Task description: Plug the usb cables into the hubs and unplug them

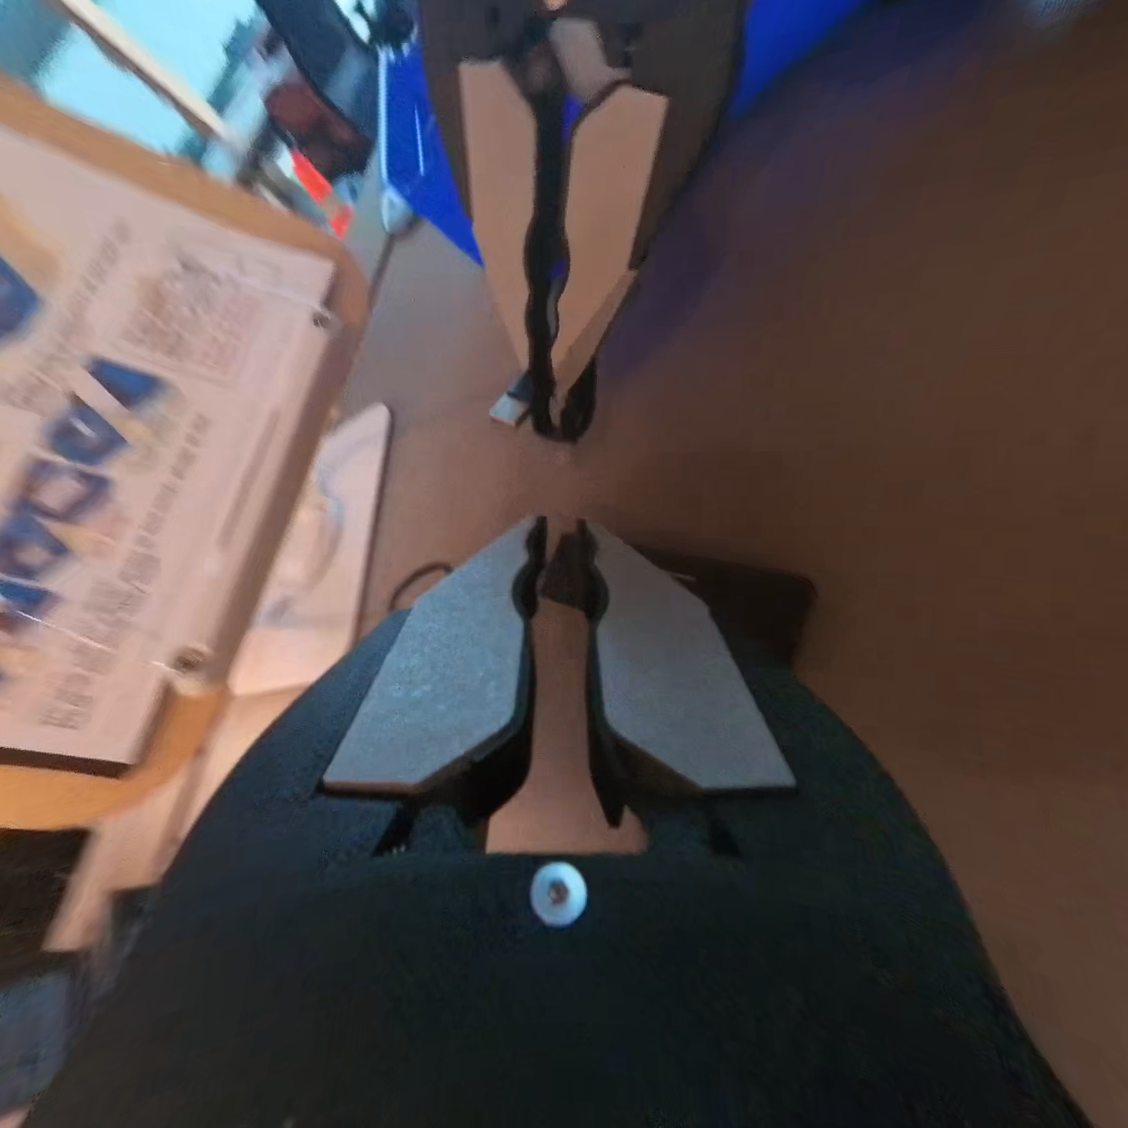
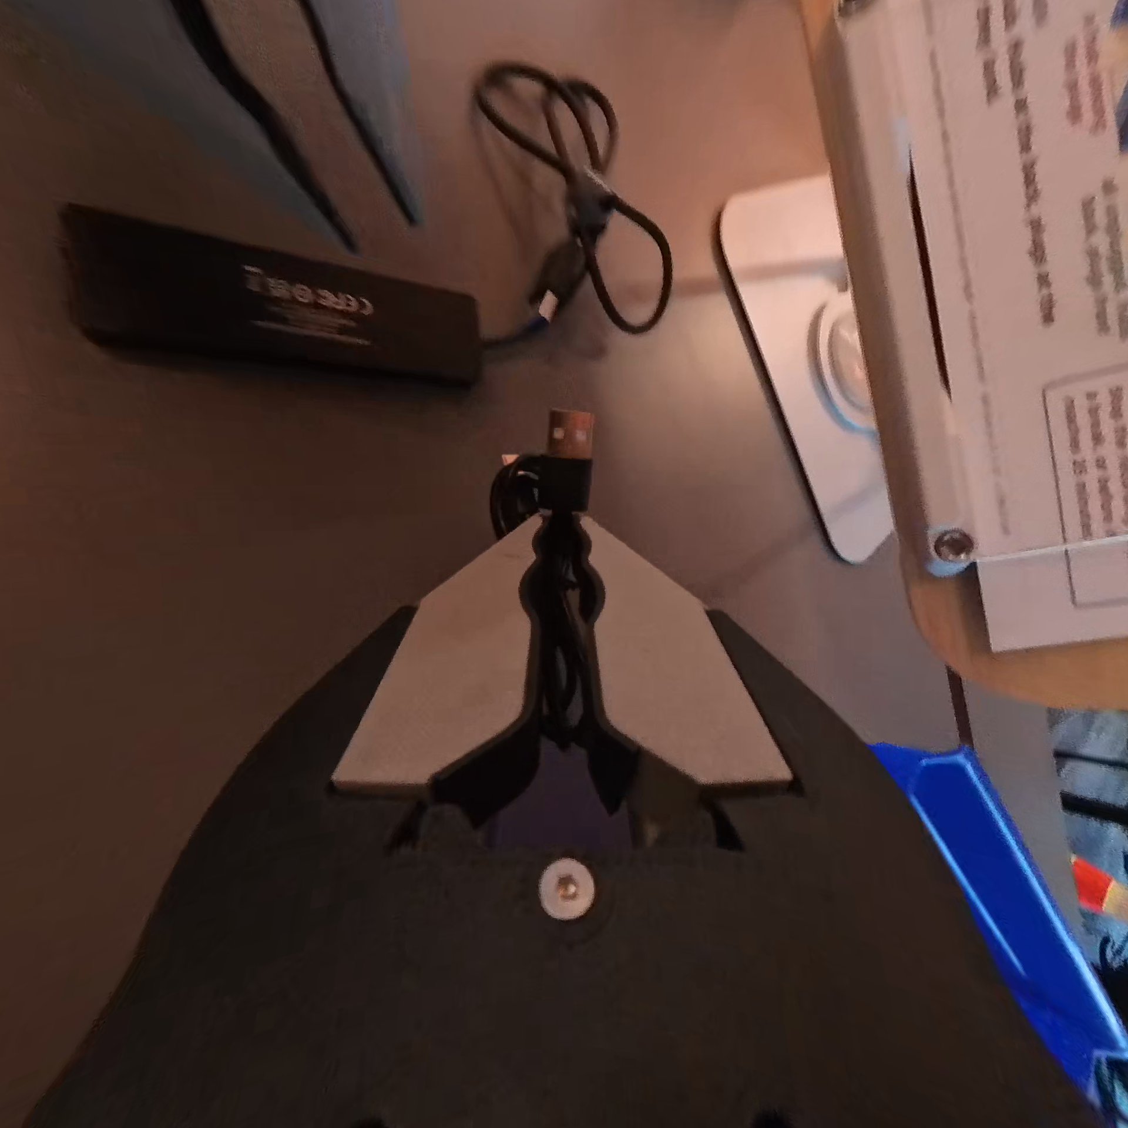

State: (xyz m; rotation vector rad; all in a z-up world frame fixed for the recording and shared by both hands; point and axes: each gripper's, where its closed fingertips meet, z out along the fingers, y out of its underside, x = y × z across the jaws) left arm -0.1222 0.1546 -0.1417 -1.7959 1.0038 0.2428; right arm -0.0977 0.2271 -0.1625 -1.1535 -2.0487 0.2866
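My right gripper (image 2: pixel 558 519) is shut on a bundled black USB cable (image 2: pixel 561 641). Its USB plug (image 2: pixel 571 445) sticks out past the fingertips, a short way from the black hub (image 2: pixel 268 305) lying on the brown table. The left wrist view shows this gripper (image 1: pixel 552 421) from the front, with the cable and a silver plug tip (image 1: pixel 509 409). My left gripper (image 1: pixel 558 528) is slightly open just above the hub (image 1: pixel 744 604), with nothing held. The right wrist view shows it (image 2: pixel 384 235) over the hub's far edge.
A second black cable (image 2: pixel 580 201) lies coiled beside the hub's short lead. A white pad (image 2: pixel 793 366) lies next to a wooden board with a printed sheet (image 1: pixel 152 458). A blue bin (image 2: pixel 989 885) stands at the table's side. Some 9 cm of space lies between my two pairs of fingers.
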